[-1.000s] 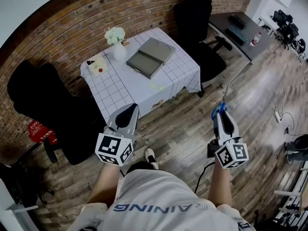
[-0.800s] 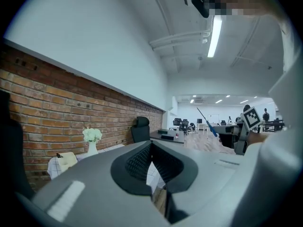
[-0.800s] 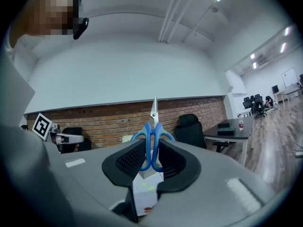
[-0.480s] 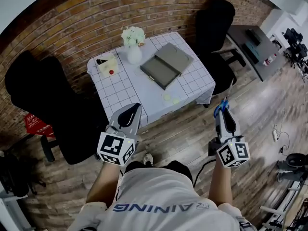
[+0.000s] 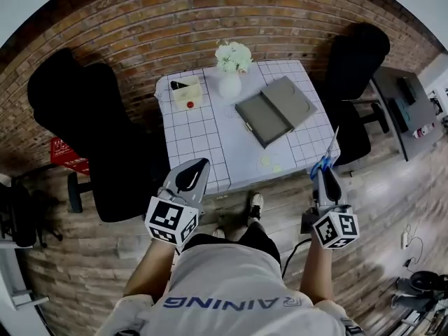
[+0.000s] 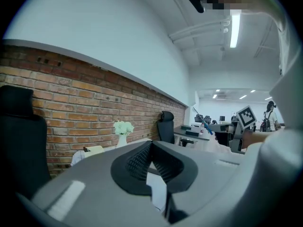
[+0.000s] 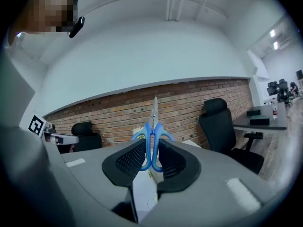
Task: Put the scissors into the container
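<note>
Blue-handled scissors [image 5: 324, 161] stand blades-up in my right gripper [image 5: 324, 172], which is shut on their handles [image 7: 152, 141]; the blades point past the table's near right corner. The container [image 5: 274, 109] is a grey box lying open with its lid flat beside it, on the white checked tablecloth [image 5: 203, 142]. It is ahead and to the left of the right gripper [image 7: 151, 149]. My left gripper [image 5: 198, 166] hovers before the table's near left corner, its pads meeting at the tips [image 6: 150, 144] with nothing between them. The left gripper view also catches the scissors [image 6: 202, 120] off to the right.
A vase of white flowers [image 5: 231, 68] and a yellow box [image 5: 187, 92] stand at the table's back. Black office chairs [image 5: 91, 117] [image 5: 357, 61] flank the table. A brick wall [image 5: 210, 12] runs behind, a red crate [image 5: 70, 156] sits left, a grey desk [image 5: 413, 96] right.
The table has come nearer and more to the middle of the head view as the person walks up to it. Both grippers keep their pose; the scissors stay gripped.
</note>
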Available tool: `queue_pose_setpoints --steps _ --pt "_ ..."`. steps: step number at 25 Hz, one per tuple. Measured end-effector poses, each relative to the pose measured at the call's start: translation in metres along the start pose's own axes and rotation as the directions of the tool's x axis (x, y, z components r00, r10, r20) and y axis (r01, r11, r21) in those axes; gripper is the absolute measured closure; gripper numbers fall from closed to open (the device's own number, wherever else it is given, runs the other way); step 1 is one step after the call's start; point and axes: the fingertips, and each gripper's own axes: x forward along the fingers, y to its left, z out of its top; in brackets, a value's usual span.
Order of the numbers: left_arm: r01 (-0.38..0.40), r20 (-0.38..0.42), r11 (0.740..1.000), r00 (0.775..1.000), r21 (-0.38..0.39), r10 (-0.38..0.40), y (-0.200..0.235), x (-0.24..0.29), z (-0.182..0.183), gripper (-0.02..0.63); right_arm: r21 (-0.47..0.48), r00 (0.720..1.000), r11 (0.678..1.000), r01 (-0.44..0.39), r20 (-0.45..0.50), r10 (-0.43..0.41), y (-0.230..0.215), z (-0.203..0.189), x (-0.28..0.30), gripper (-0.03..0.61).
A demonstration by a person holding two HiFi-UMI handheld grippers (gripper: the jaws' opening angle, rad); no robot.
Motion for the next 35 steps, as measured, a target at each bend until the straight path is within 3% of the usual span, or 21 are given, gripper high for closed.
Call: queue_pose_setpoints --steps 10,18,22,29,35 --pt "-0.131 0.033 0.991 0.991 0.012 0.131 0.016 0.112 0.044 0.615 0.002 0.993 0.993 -0.115 -0.027 0.115 -0.074 0.023 0.116 0.474" --pt "-0.214 -0.002 0.977 0.977 -0.017 0.214 0.016 0.188 0.049 0.615 -0.005 0.971 0.976 -0.22 -0.096 0.218 -0.125 0.033 0.203 0.474" --pt "-0.26 -0.035 0.965 0.965 -0.002 0.26 0.021 0.203 0.042 0.615 0.015 0.948 0.96 -0.278 -0.156 0.277 -0.126 0.018 0.24 0.474" --pt "-0.282 -0.084 0.958 0.957 -0.052 0.278 0.044 0.2 0.023 0.615 0.016 0.909 0.943 -0.331 -0.262 0.323 -0.098 -0.014 0.271 0.474" --pt "-0.308 -0.101 0.949 0.948 -0.061 0.302 0.077 0.184 0.015 0.615 -0.033 0.845 0.93 -0.367 -0.43 0.318 -0.062 -0.069 0.292 0.474"
